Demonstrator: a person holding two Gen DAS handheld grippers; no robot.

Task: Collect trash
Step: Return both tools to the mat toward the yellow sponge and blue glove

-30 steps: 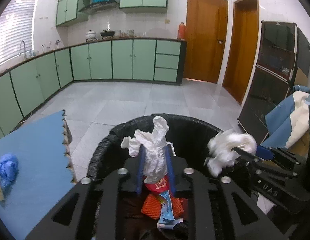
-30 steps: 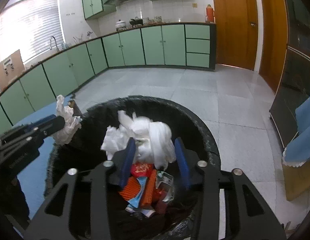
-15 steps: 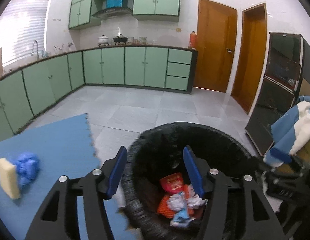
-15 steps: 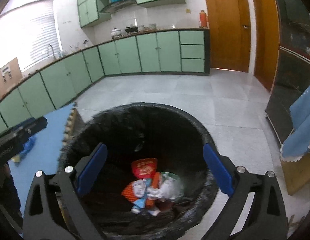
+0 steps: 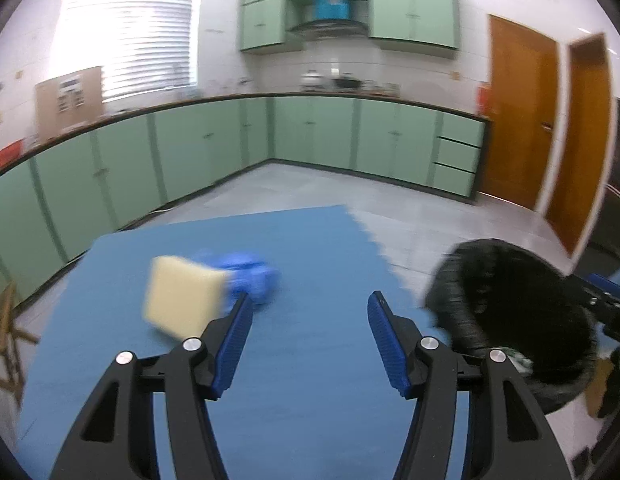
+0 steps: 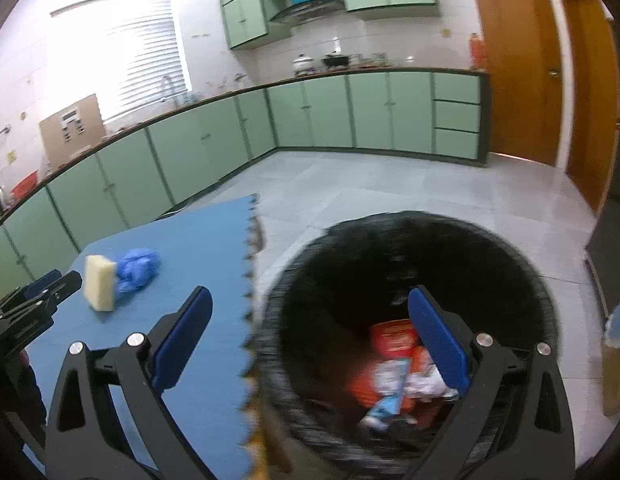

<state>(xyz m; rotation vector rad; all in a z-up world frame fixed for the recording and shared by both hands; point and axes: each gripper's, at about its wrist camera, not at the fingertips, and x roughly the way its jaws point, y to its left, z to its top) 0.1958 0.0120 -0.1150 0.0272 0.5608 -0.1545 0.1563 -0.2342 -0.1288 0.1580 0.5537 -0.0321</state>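
Room: a kitchen with pale green cabinets (image 6: 214, 140) along the far wall, a bright shuttered window (image 5: 130, 36) at far left, and two brown wooden doors (image 5: 522, 116) at far right.
Floor: grey tiles (image 6: 410, 188) between the cabinets and the near things.
Blue mat (image 5: 310, 360): a foam sheet with a toothed right edge, filling the near left of both views.
Trash bin (image 6: 410, 240): round, lined with a black bag, just right of the mat's toothed edge; blurred in both views.
Trash in bin (image 6: 394, 364): red, orange, blue and white wrappers and crumpled paper lying at the bottom.
Yellow sponge (image 5: 182, 296): a pale block on the far left part of the mat, touching the blue item beside it.
Blue crumpled glove (image 5: 254, 276): a wadded blue piece, possibly a glove or bag, just right of the sponge on the mat.
Left gripper (image 5: 310, 320): above the mat, jaws spread wide, nothing between them; the sponge and blue wad lie just beyond its left finger.
Right gripper (image 6: 310, 320): jaws spread very wide and bare, left finger over the mat, right finger over the bin's mouth.
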